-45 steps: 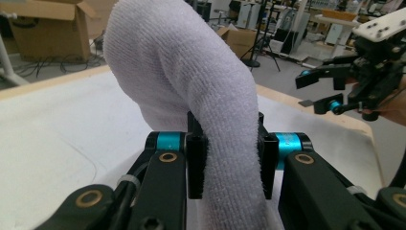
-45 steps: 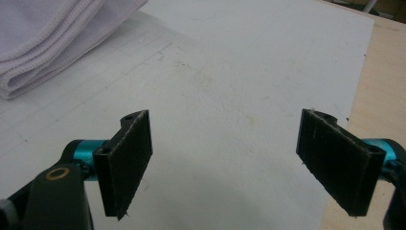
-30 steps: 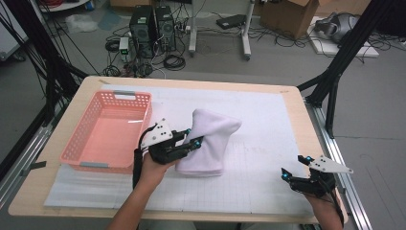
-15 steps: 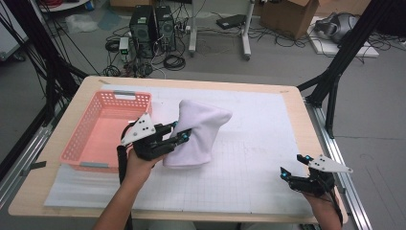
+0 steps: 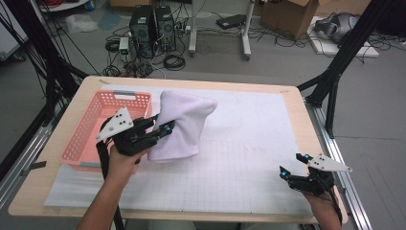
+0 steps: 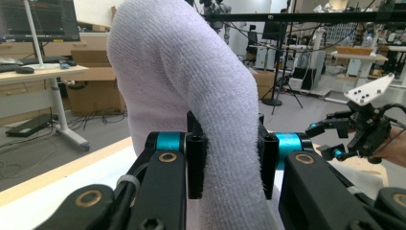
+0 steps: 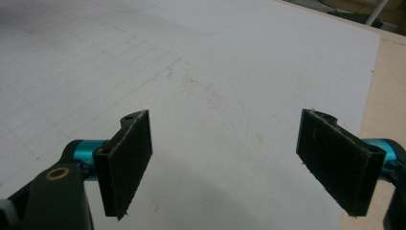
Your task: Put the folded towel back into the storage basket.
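Note:
A folded white towel hangs lifted off the white grid mat, just right of the pink basket. My left gripper is shut on the towel's lower left part, and the cloth drapes up and to the right. Seen from the left gripper view, the towel is pinched between both pads and rises above them. My right gripper rests low at the table's front right corner, open, with nothing between its pads; below them lies bare mat.
The pink basket's rim sits on the table's left side, close to the hanging towel. The wooden table edge runs along the right. Computers and cables lie on the floor beyond the table.
My left gripper has carried the towel leftward and upward, from the mat's middle to beside the basket. The right gripper has kept still.

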`<state>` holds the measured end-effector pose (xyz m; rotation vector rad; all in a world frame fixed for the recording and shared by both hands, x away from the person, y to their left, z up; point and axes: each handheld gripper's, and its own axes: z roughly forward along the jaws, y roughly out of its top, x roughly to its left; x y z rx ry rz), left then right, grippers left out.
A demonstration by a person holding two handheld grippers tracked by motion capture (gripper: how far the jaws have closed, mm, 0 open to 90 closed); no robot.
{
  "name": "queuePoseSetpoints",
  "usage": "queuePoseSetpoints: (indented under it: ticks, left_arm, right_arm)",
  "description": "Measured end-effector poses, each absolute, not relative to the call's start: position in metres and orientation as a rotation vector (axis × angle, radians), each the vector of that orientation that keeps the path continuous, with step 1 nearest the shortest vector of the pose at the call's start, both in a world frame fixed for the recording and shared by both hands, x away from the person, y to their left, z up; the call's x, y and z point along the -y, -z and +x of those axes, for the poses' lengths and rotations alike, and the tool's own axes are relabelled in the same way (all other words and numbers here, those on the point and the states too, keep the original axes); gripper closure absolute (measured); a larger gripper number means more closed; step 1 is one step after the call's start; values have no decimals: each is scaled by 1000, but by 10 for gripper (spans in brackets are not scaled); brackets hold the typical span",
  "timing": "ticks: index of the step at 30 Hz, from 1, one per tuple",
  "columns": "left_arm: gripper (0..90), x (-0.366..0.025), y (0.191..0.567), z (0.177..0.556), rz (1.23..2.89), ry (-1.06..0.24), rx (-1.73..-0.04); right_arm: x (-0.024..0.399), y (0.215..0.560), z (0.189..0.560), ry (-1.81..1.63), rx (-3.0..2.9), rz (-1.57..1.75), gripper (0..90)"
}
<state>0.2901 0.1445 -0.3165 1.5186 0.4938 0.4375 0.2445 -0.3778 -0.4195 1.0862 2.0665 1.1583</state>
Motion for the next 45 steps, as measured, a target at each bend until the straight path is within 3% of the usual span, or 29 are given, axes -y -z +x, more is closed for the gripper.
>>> queuePoseSetpoints:
  ticks: [26, 45]
  left_arm:
    - [732, -226, 275, 283, 1440, -566, -551]
    - [732, -292, 271, 288, 1379, -593, -612]
  right_arm:
    - [376, 417, 245, -1153, -2068, 1078, 190]
    - [374, 418, 246, -1145, -2068, 1078, 190]
